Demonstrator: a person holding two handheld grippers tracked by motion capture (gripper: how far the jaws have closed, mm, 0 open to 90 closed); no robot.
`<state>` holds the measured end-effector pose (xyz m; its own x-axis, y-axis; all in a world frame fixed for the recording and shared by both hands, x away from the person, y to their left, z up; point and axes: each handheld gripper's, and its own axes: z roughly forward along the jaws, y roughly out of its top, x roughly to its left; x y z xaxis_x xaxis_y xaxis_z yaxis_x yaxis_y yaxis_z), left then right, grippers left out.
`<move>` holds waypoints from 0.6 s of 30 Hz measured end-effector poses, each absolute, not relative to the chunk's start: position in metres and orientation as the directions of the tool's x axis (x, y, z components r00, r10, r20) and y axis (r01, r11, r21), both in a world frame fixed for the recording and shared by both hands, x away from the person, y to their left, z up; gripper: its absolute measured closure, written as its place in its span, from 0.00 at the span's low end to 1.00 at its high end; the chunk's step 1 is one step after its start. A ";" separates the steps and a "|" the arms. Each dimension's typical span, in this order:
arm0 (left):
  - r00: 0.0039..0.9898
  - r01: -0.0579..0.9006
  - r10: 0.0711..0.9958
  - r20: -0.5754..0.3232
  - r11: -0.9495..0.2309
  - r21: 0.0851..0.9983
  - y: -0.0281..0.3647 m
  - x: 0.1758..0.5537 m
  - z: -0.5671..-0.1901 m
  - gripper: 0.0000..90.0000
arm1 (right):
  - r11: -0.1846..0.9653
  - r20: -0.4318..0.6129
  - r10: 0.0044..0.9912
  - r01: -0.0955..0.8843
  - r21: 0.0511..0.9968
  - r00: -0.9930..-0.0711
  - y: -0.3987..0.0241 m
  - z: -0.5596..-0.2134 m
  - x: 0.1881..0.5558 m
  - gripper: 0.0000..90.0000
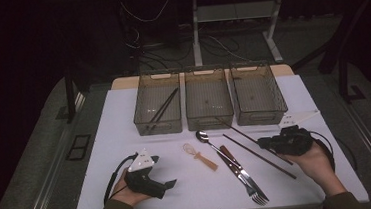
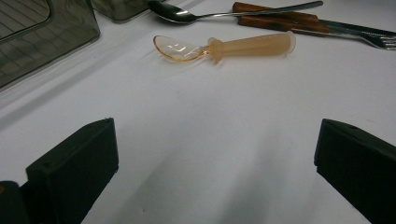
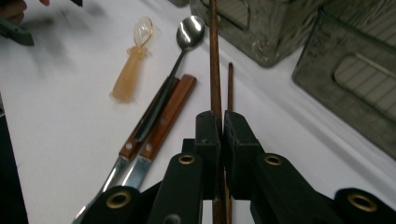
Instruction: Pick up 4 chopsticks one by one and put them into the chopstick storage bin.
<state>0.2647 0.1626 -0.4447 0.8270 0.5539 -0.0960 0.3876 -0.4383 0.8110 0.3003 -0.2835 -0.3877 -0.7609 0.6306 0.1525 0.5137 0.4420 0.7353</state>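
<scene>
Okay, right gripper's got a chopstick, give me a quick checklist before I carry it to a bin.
1. Grip: right gripper jaws closed on the brown chopstick: ok.
2. One stick only: second chopstick lies beside the held one; whether it is pinched too: cannot tell.
3. Target: left bin already holds a pair of chopsticks, with room left: ok.
4. Left gripper open, resting clear of the path: ok.
5. Metal spoon lies apart from the held stick: ok.

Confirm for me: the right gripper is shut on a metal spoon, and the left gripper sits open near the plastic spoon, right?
Not quite. The right gripper is shut on a wooden chopstick, not the metal spoon, as the right gripper view shows. The left gripper does sit open near the plastic spoon.
</scene>
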 end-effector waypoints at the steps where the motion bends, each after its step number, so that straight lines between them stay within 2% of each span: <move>1: 0.828 0.386 0.553 -0.096 -0.439 0.811 0.163 0.265 -0.444 0.00 | 0.443 0.152 0.628 0.511 0.737 -0.763 -0.281 -0.386 0.302 0.95; 18: 0.828 0.384 0.552 -0.105 -0.420 0.822 0.161 0.265 -0.445 0.00 | 0.423 0.171 0.631 0.520 0.742 -0.757 -0.232 -0.374 0.335 0.95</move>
<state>0.2648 0.1609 -0.4447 0.8276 0.5515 -0.1048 0.3841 -0.4202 0.8221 0.3351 -0.2324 -0.3736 -0.7568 0.6310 0.1708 0.5200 0.4228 0.7422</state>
